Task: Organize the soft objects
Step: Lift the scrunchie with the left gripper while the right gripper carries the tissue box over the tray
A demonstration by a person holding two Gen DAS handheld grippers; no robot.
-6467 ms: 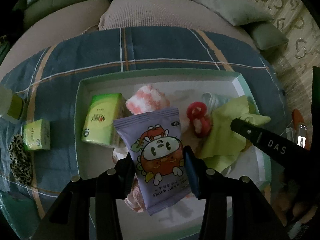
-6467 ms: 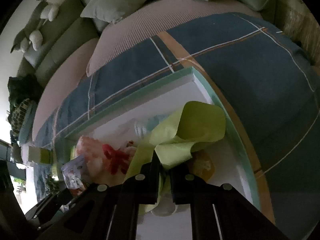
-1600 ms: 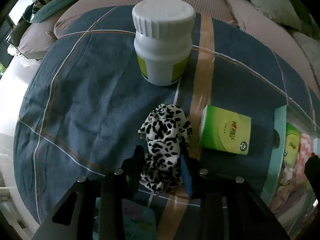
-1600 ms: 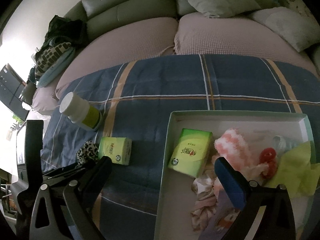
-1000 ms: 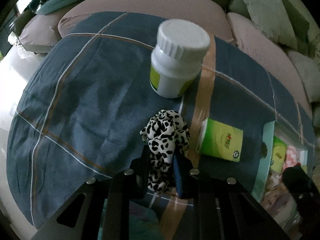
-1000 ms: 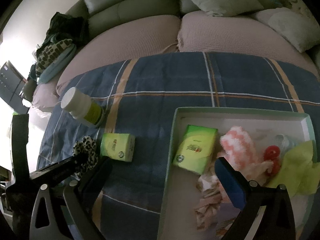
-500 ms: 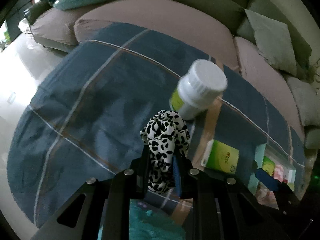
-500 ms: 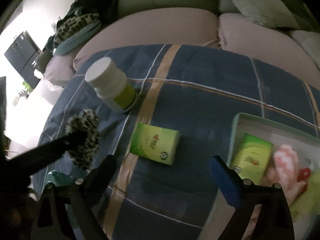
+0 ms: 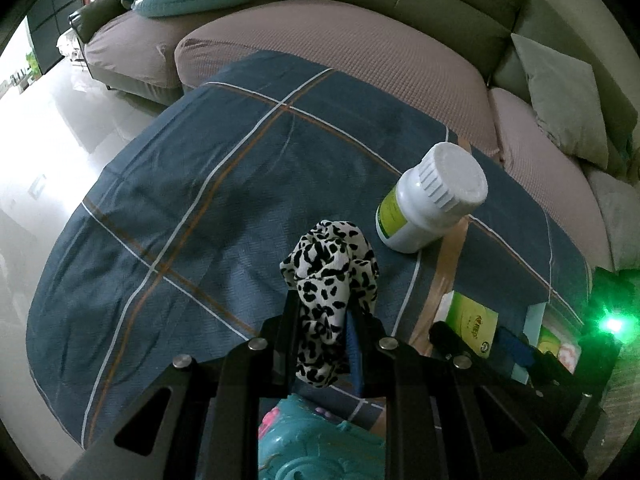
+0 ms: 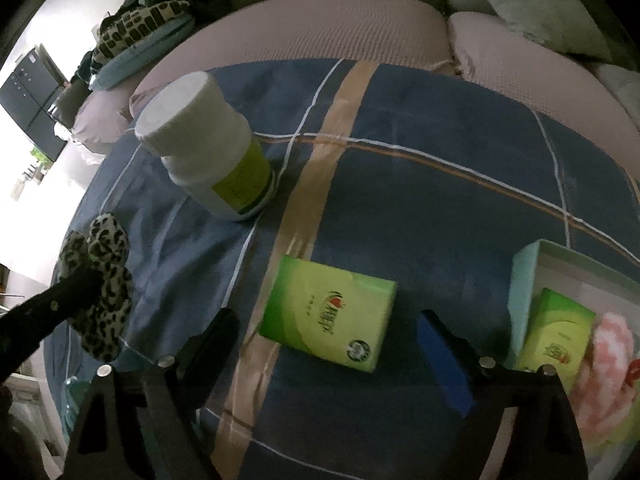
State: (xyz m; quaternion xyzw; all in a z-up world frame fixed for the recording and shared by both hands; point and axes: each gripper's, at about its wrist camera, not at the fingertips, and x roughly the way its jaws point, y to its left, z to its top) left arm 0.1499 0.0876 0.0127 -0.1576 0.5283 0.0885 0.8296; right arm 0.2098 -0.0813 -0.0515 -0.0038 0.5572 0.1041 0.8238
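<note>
Between the left gripper's [image 9: 322,322] jaws, a leopard-print scrunchie [image 9: 332,280] is riding clear of the plaid tabletop cloth [image 9: 224,184].
Those jaws are pinching tight on its lower folds; the right gripper [image 10: 332,344] is hovering wide open, straddling a green tissue pack [image 10: 326,318]. The white bottle [image 9: 432,200] is standing close by, so swing wide of it, keep the squeeze steady, and release only once over the tray [image 10: 524,276], where soft items are already sitting.

leopard scrunchie [image 9: 330,276] lifted off cloth, right gripper [image 10: 332,344] moved over tissue pack [image 10: 328,318]
</note>
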